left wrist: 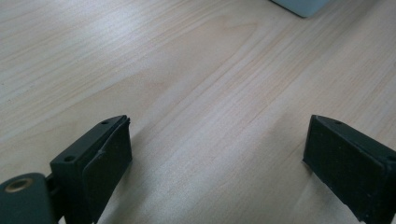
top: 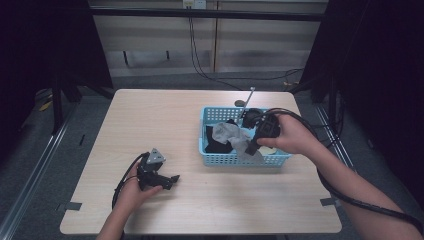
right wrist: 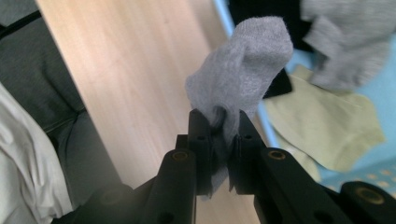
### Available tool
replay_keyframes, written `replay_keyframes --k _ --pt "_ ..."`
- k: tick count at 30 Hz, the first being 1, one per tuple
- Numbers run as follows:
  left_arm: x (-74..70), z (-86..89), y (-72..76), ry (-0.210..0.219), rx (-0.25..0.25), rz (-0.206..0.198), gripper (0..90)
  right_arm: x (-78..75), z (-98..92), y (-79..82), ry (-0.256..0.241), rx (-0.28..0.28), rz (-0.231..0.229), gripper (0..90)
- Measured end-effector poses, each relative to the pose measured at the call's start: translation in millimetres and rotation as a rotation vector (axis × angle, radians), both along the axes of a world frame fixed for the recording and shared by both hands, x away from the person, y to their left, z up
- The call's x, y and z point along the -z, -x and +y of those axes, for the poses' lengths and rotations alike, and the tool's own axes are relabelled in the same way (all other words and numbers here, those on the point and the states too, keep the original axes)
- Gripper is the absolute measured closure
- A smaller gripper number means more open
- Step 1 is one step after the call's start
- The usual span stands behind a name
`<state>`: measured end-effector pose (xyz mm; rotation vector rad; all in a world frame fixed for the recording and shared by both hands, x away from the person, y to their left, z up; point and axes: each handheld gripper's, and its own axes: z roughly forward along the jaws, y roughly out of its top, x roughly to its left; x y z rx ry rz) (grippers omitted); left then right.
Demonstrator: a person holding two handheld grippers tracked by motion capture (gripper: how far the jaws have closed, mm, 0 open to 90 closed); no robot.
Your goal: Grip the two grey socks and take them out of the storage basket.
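Black grippers, black fingers (left wrist: 100, 168), brass-like screws, black cables, bare forearms.

Right claw (right wrist: 219, 122) pinches grey sock (right wrist: 240, 70) — basket (right wrist: 373, 172) beyond.

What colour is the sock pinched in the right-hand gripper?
Grey: the sock held by the right gripper shows best in the right gripper view.

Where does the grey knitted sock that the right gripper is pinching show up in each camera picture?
High view: the grey knitted sock hangs over the near wall of the light blue plastic basket, right of centre, under the right gripper.
Left gripper view: bare wooden table between open jaws; a basket corner top right.
Right gripper view: the sock rises at centre from the shut jaws.
Shared landmark: the basket.
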<state>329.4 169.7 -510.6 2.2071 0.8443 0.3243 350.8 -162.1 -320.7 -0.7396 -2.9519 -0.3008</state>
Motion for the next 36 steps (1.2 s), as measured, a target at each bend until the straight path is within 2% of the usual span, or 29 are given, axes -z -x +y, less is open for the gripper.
replay_keyframes --k 1,2,6,10,13,15,19,20,25,27,28,36 --pt "0.0 0.0 0.0 0.0 0.0 0.0 7.1 0.0 0.0 0.0 0.0 0.0 0.0 81.2" --pt "0.0 0.0 0.0 -0.001 0.0 -0.001 7.1 3.8 6.4 5.7 0.002 -0.034 0.0 81.1" --pt "0.0 0.0 0.0 0.0 0.0 0.0 7.1 10.5 15.2 14.3 0.003 -0.067 0.005 80.9" --pt "-0.4 0.7 -0.3 -0.01 0.008 0.001 7.1 28.0 27.7 25.2 0.002 -0.104 0.008 80.3" --pt "-0.4 0.6 -0.3 -0.01 0.007 0.001 7.1 32.9 30.6 27.4 -0.001 -0.108 0.015 80.2" --pt "-0.4 0.7 -0.3 -0.01 0.008 0.001 7.1 43.0 35.0 29.5 -0.007 -0.115 0.018 80.2" --pt "-0.5 0.7 -0.3 -0.011 0.008 0.001 7.1 53.8 38.1 30.7 -0.011 -0.125 0.02 80.2" --pt "-0.4 0.7 -0.3 -0.011 0.008 0.001 7.1 61.4 39.9 31.7 -0.007 -0.128 0.022 80.2" --pt "-0.4 0.6 -0.2 -0.009 0.006 0.001 7.1 80.6 43.9 34.6 0.017 -0.12 0.031 79.9" --pt "-0.4 0.6 -0.2 -0.009 0.007 0.001 7.1 83.5 44.2 34.7 0.022 -0.125 0.026 79.6" --pt "-0.4 0.6 -0.2 -0.009 0.007 0.001 7.1 91.5 44.8 34.7 0.023 -0.132 0.031 79.2" --pt "-0.4 0.6 -0.2 -0.01 0.007 0.001 7.1 111.1 46.9 36.2 0.023 -0.12 0.042 78.3"
